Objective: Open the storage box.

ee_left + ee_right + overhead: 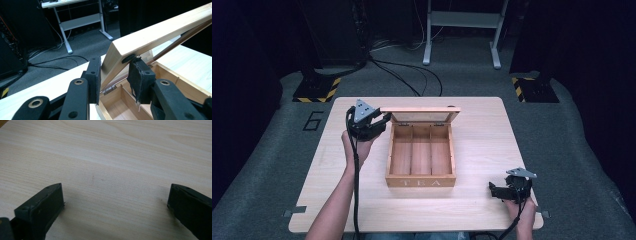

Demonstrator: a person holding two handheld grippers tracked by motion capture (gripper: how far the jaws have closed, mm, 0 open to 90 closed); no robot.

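Wooden tea box [420, 159] sits mid-counter [492, 135], nothing else on the pale wood around it. Beyond the far edge: cables on grey floor [412, 75], white stand legs [462, 30], a "6" marked on the floor [313, 120] at left. Box's long axis runs from the near side to the far side; three empty compartments run the same way. Lid [419, 114] is raised, hinged at the far side. Front panel reads "TEA". Left tongs [113, 75] clamp the lid's corner. Right tongs [115, 202] spread wide over bare counter, well apart from the box.
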